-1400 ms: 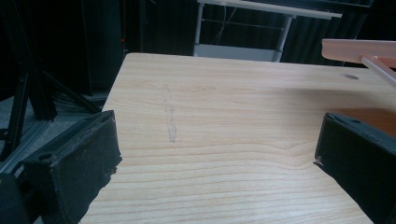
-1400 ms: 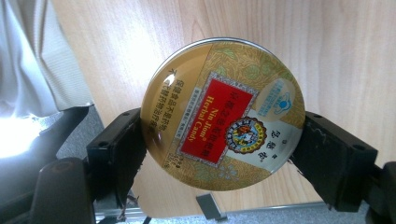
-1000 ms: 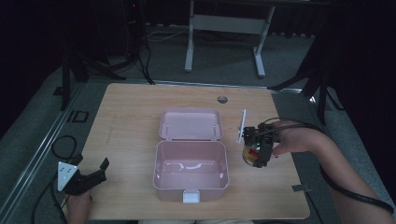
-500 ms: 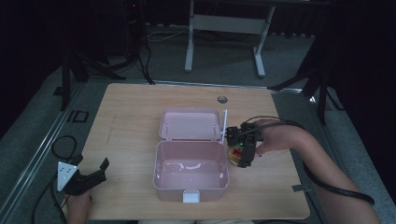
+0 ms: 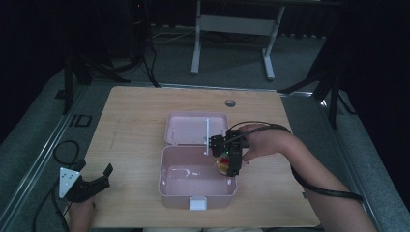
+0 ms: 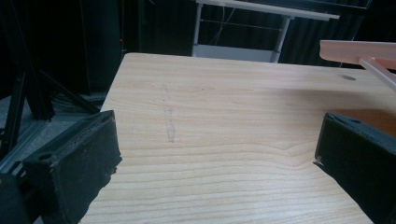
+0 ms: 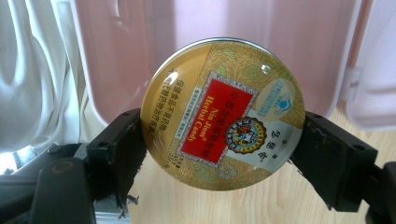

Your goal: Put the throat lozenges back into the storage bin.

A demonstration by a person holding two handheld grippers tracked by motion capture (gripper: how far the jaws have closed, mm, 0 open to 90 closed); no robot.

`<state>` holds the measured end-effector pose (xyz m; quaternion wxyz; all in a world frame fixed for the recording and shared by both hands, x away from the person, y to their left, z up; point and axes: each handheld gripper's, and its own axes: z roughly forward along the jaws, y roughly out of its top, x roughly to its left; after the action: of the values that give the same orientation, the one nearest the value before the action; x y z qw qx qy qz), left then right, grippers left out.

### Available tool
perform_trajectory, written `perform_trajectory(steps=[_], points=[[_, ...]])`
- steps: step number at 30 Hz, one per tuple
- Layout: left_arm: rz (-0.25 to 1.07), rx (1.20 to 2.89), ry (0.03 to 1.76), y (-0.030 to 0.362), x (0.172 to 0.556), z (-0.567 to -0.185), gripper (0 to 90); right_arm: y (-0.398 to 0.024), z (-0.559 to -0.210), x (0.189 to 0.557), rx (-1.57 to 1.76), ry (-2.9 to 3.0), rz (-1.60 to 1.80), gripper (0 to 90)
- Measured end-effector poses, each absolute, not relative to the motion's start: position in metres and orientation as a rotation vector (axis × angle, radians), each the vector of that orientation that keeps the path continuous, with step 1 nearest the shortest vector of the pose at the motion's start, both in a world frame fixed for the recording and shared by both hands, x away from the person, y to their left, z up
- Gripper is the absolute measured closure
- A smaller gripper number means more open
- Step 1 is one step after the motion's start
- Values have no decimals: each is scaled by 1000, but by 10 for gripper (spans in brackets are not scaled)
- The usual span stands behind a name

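Observation:
An open pink plastic box (image 5: 198,192) stands mid-table with its lid (image 5: 196,127) lying flat behind it. My right gripper (image 5: 226,162) is shut on a round gold candy tin (image 7: 223,114) with a red label, held over the box's right rim. The tin (image 5: 223,165) shows as a small gold and red disc at the gripper's tip. The jaws press on the tin's two sides, and the box's pink wall (image 7: 261,32) lies right behind it. My left gripper (image 5: 89,186) rests open at the table's front left corner, its fingers (image 6: 74,161) spread wide over bare wood.
The wooden table (image 5: 135,121) has a round cable hole (image 5: 230,103) near its far edge. A thin white rod (image 5: 207,135) lies across the box lid. A white table frame (image 5: 232,29) stands on the floor behind. Pale crumpled film (image 7: 32,70) lies inside the box.
My right gripper has carried the tin leftward from beside the box to over its right rim. The left gripper has stayed put.

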<state>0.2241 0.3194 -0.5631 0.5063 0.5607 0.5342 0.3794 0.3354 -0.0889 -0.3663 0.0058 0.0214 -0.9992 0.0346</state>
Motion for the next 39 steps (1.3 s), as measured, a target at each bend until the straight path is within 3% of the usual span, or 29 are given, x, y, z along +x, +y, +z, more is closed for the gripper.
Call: perform_trajectory(steps=[8, 26, 39], points=[[914, 1352, 1288, 319, 224, -563, 3, -79, -376, 333, 94, -3117, 94, 203], [915, 1358, 1289, 319, 224, -563, 3, -84, -443, 334, 86, -3045, 79, 202], [912, 1360, 1288, 319, 224, -563, 3, -86, -454, 334, 48, -3043, 69, 192]])
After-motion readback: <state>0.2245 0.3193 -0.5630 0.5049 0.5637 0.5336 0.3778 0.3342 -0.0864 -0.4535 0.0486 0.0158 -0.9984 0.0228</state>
